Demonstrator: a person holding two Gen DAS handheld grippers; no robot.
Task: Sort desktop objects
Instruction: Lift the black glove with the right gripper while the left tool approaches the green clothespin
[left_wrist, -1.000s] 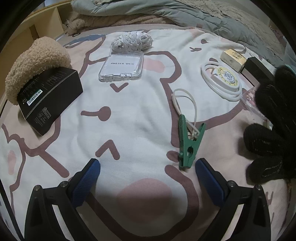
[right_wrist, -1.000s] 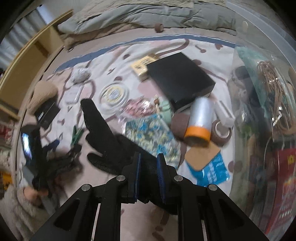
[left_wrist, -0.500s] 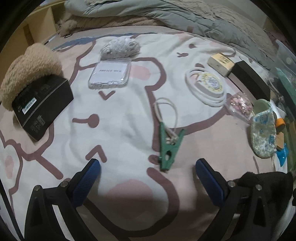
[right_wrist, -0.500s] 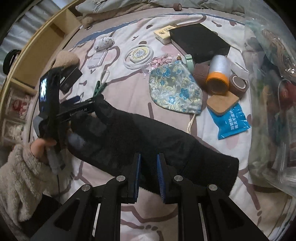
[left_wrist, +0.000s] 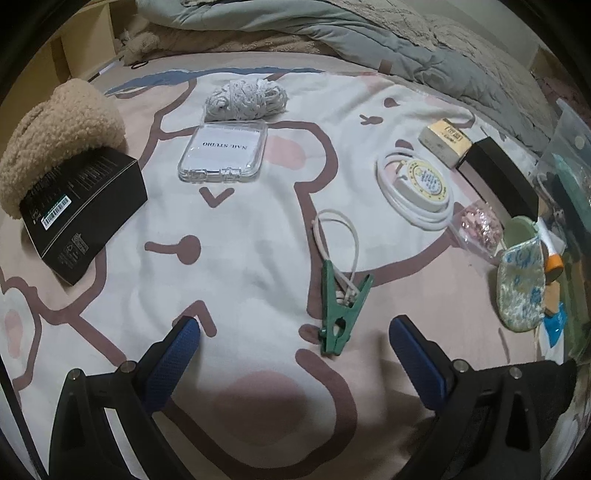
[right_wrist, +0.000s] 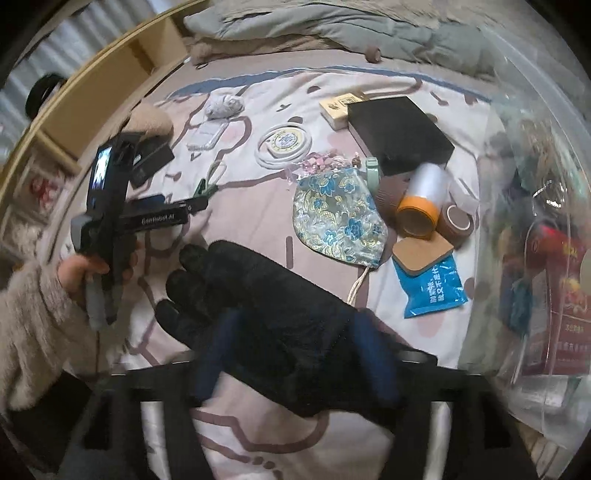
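**Glove let go beside the sorted heap**

Left view: left gripper (left_wrist: 295, 343) spread wide, nothing held; green clip (left_wrist: 341, 314) at its one o'clock, probably next.

Right view: right gripper (right_wrist: 295, 347), jaws just opened, straddles the black glove (right_wrist: 273, 306) lying on the bedspread (right_wrist: 332, 435), seemingly released.

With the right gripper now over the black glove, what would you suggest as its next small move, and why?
Probably lift the right gripper straight up and clear. Its jaws have just been opening, and the black glove lies between them on the blanket with the blue pads apart on either side, so it looks released. Rising first should avoid dragging the glove toward the brocade pouch nearby.
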